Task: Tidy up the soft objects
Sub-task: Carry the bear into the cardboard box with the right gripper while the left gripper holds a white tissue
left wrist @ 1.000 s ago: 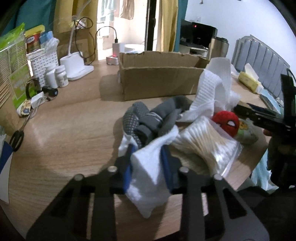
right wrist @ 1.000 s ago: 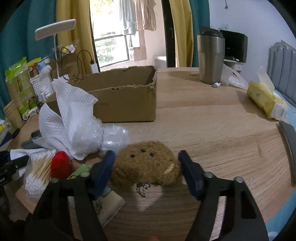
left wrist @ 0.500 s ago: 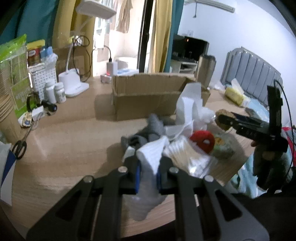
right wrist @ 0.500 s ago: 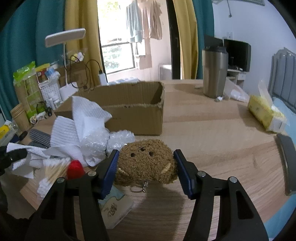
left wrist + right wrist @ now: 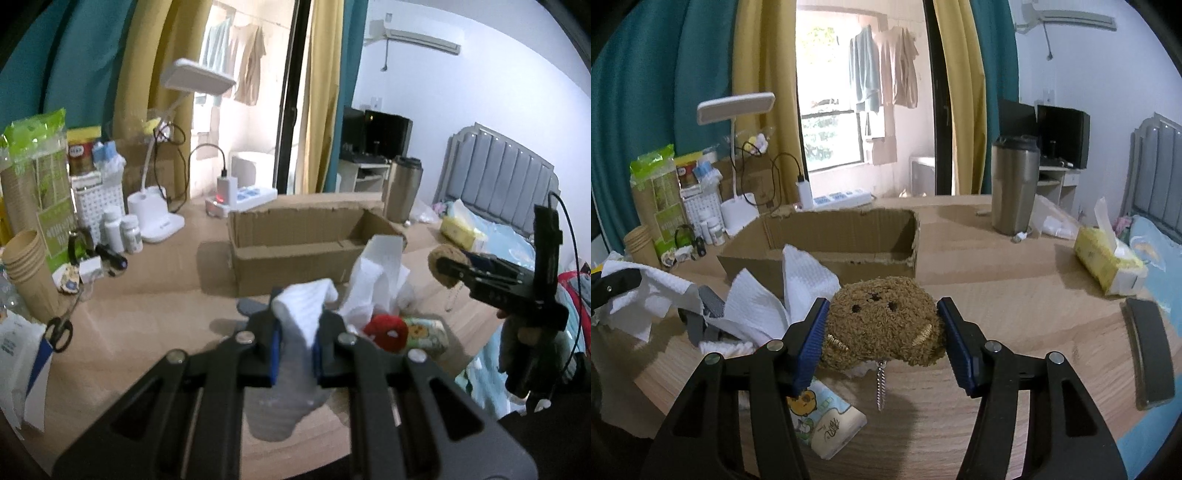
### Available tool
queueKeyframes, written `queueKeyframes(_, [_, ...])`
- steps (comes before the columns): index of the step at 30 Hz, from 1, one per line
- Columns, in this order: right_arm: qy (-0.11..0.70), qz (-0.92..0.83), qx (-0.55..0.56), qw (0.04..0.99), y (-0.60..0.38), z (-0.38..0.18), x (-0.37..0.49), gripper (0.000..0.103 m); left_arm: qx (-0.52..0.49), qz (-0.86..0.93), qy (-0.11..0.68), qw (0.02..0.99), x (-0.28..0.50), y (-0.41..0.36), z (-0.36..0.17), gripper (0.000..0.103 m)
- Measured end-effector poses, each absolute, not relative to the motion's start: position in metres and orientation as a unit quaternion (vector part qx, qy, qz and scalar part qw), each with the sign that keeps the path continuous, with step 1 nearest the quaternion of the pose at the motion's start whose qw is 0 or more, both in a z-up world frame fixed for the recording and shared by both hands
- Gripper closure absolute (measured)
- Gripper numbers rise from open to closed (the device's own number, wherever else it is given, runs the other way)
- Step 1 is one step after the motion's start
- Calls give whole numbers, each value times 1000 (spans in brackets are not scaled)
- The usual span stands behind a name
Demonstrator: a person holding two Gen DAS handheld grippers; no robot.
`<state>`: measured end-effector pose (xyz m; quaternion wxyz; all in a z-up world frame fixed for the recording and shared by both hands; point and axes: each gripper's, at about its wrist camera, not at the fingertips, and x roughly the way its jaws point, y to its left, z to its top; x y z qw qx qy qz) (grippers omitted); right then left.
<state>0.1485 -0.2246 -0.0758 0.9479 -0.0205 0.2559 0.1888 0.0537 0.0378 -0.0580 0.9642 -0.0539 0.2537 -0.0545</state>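
plush: brown plush toy [image 5: 882, 323] clamped between the blue pads of the right hand-held gripper [image 5: 882, 332], lifted clear of the bench [image 5: 1015, 306]; keychain hangs straight down from its underside.
plush orientation: face toward the right wrist camera, long axis across the jaws, roughly level.
cloth: white cloth [image 5: 299, 314] pinched in the left hand-held gripper [image 5: 297, 350], jaws closed tight on it; it is off the bench, one end bunched above the pads, the rest drooping below.
cloth orientation: long axis near vertical, loose end down.
step: both items picked, in transit; judged as carry toward the cardboard box [image 5: 827, 240].
next move: bring each hand-held gripper over the open top of the box, then release; box sits just behind the pile, so travel is forward. Cloth tail needs to clear the near box wall.
risk: drooping cloth could snag the box rim; plush is compressible, may shift in the grip.
pile left on bench: white paper towels [image 5: 768, 306], red plush ball [image 5: 388, 330], tissue pack [image 5: 820, 417], grey item [image 5: 705, 317] partly hidden.
surroundings: steel tumbler [image 5: 1014, 184], yellow tissue box [image 5: 1108, 262], desk lamp [image 5: 735, 107].
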Motion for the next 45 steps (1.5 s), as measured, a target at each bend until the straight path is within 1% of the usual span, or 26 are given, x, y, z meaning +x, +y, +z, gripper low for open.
queueKeyframes(20, [200, 192, -24, 960, -232, -40, 157, 40, -46, -56, 178, 981, 77, 42, -13, 90])
queueKeyframes(32, [188, 197, -31, 962, -227, -34, 179, 40, -70, -66, 168, 981, 110, 55, -12, 90])
queueKeyframes(39, [187, 203, -34, 960, -219, -33, 198, 40, -102, -82, 181, 975, 141, 61, -18, 90])
queueKeyframes(45, [191, 210, -33, 958, -210, -36, 215, 40, -103, -85, 195, 972, 166, 62, -24, 90])
